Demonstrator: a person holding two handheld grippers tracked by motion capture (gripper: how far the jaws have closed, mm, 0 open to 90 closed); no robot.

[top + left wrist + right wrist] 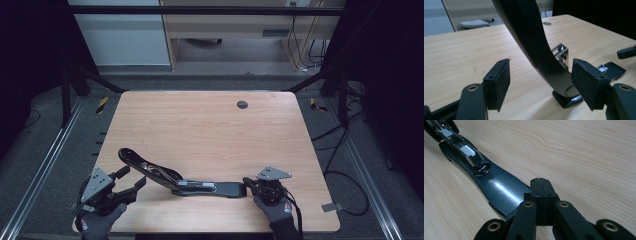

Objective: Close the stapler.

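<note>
A long black stapler (pixel 165 175) lies opened out on the wooden table (pixel 210 125) near its front edge. Its curved handle arm (pixel 534 45) rises toward the left, and its flat base (pixel 496 190) with the metal magazine (pixel 466 150) points right. My left gripper (pixel 132 178) is open at the front left. In the left gripper view the foot of the arm stands between the wide-apart pads (pixel 499 82) of that gripper (pixel 544 83), apart from both. My right gripper (pixel 540 185) is shut with pads pressed together and nothing between them, right at the base's end (pixel 247 182).
A round cable hole (pixel 242 104) sits near the table's far edge. Metal frame rails run along both sides of the table, and cables lie on the floor at the right (pixel 345 175). A cabinet stands beyond the far edge.
</note>
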